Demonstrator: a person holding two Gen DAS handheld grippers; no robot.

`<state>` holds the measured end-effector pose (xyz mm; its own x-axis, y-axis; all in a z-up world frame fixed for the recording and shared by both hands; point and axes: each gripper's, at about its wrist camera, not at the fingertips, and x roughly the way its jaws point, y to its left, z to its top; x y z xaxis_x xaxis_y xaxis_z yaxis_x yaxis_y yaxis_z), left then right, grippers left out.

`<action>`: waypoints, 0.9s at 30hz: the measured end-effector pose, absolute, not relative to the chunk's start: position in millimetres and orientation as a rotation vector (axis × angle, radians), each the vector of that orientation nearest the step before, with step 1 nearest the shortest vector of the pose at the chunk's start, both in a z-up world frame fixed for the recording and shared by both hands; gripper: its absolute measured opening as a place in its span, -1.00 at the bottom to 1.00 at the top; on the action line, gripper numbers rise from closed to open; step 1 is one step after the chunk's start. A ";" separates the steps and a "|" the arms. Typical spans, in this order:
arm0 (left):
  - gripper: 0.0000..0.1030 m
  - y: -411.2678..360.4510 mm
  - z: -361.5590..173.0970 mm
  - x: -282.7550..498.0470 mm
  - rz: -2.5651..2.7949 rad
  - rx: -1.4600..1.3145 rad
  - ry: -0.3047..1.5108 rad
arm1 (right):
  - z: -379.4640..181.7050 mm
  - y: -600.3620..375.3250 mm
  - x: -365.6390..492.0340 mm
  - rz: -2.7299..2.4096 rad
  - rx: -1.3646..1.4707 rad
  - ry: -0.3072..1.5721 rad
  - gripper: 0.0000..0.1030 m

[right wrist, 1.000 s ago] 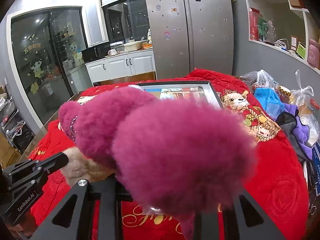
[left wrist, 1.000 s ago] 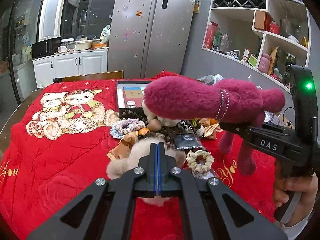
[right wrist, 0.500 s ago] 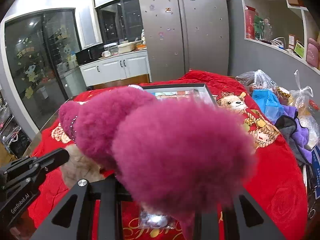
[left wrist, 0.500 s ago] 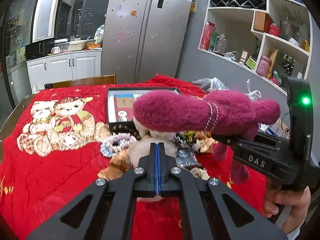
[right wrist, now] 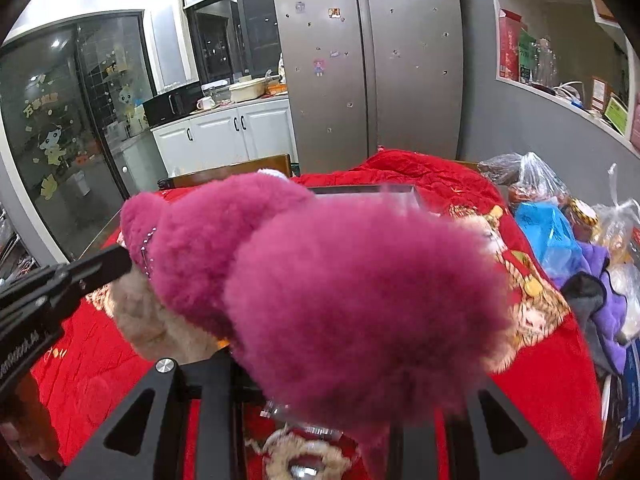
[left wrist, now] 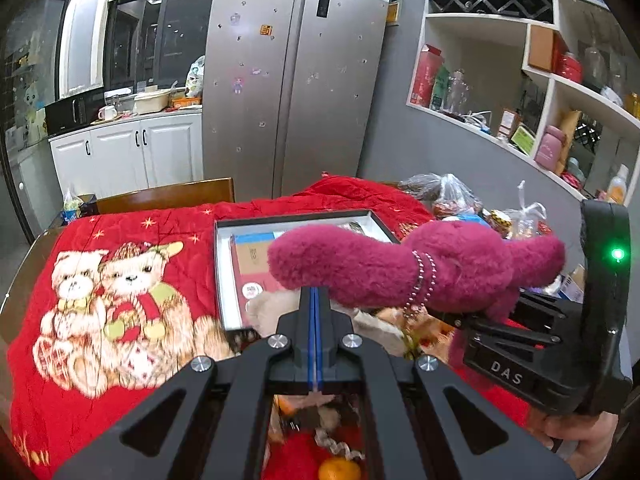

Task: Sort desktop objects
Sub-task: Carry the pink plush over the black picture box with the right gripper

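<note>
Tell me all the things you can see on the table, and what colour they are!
Plush toy: one, magenta, held up over the table.
Beige plush: one, tan, at the left gripper's tips.
Box: one, black rim, on the blanket, papers inside.
Blanket: one, red, bear print, covering the table.
Orange: one, below the left gripper.
Plastic bags: several, clear and blue, table's right edge.
Left gripper: black, closed.
Right gripper: black, gripping the magenta toy.

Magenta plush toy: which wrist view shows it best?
The left wrist view. There the plush toy shows lengthwise with its bead bracelet, held in the right gripper. In the right wrist view it is a close, blurred mass filling the frame.
</note>
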<state>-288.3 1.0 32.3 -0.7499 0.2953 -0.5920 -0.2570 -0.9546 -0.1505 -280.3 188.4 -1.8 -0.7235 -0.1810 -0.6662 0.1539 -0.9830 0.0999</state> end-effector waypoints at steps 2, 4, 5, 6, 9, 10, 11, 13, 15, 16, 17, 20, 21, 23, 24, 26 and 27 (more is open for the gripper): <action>-1.00 1.9 31.2 -306.8 2.678 -0.941 -0.084 | -1.1 189.4 -295.7 -2.760 1.088 -0.042 -0.42; -1.00 2.5 31.3 -327.9 2.682 -0.949 -0.084 | -0.1 190.9 -310.2 -2.759 1.097 -0.038 -0.42; -1.00 2.8 30.9 -337.5 2.683 -0.955 -0.080 | 0.1 192.0 -317.5 -2.758 1.104 -0.035 -0.42; -1.00 3.5 30.9 -348.3 2.689 -0.957 -0.078 | 0.3 192.4 -324.6 -2.757 1.109 -0.029 -0.42; -1.00 9.2 26.3 -382.8 2.686 -0.975 -0.062 | 0.3 195.2 -348.9 -2.759 1.120 -0.006 -0.42; -1.00 11.5 24.1 -393.0 2.682 -0.983 -0.056 | -0.5 196.8 -359.1 -2.762 1.123 -0.006 -0.42; -1.00 13.6 20.4 -406.3 2.681 -0.991 -0.058 | -1.9 197.6 -368.5 -2.762 1.130 0.000 -0.42; -1.00 16.5 12.3 -428.4 2.676 -1.007 -0.058 | -6.9 198.8 -387.6 -2.762 1.147 0.011 -0.42; -1.00 19.4 3.0 -449.4 2.676 -1.026 -0.050 | -12.9 198.2 -407.0 -2.756 1.170 0.027 -0.42; -1.00 20.3 -2.2 -459.6 2.676 -1.039 -0.049 | -16.8 197.6 -417.6 -2.753 1.181 0.030 -0.42; -1.00 20.6 -7.9 -468.8 2.671 -1.053 -0.053 | -21.8 196.4 -428.5 -2.744 1.198 0.038 -0.42; -1.00 18.1 -30.6 -494.8 2.654 -1.105 -0.077 | -36.8 193.7 -455.9 -2.723 1.242 0.062 -0.42; -1.00 16.7 -38.3 -501.6 2.654 -1.123 -0.082 | -42.6 193.1 -464.6 -2.714 1.258 0.064 -0.42; -1.00 14.4 -51.1 -508.9 2.653 -1.148 -0.082 | -56.3 191.2 -480.7 -2.688 1.292 0.057 -0.42; -1.00 13.3 -57.4 -512.5 2.653 -1.158 -0.088 | -61.9 191.0 -486.0 -2.678 1.306 0.054 -0.42; -1.00 8.9 -69.1 -516.3 2.642 -1.170 -0.107 | -74.2 188.9 -498.4 -2.646 1.343 0.050 -0.42; -1.00 7.6 -75.3 -517.6 2.640 -1.177 -0.112 | -78.9 187.3 -502.0 -2.633 1.356 0.053 -0.42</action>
<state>-517.6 7.6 -75.3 -0.6431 0.2563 -0.7216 -0.1943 -0.9661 -0.1701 -502.0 187.3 -78.9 -0.5680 -0.1428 -0.8105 0.1752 -0.9832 0.0505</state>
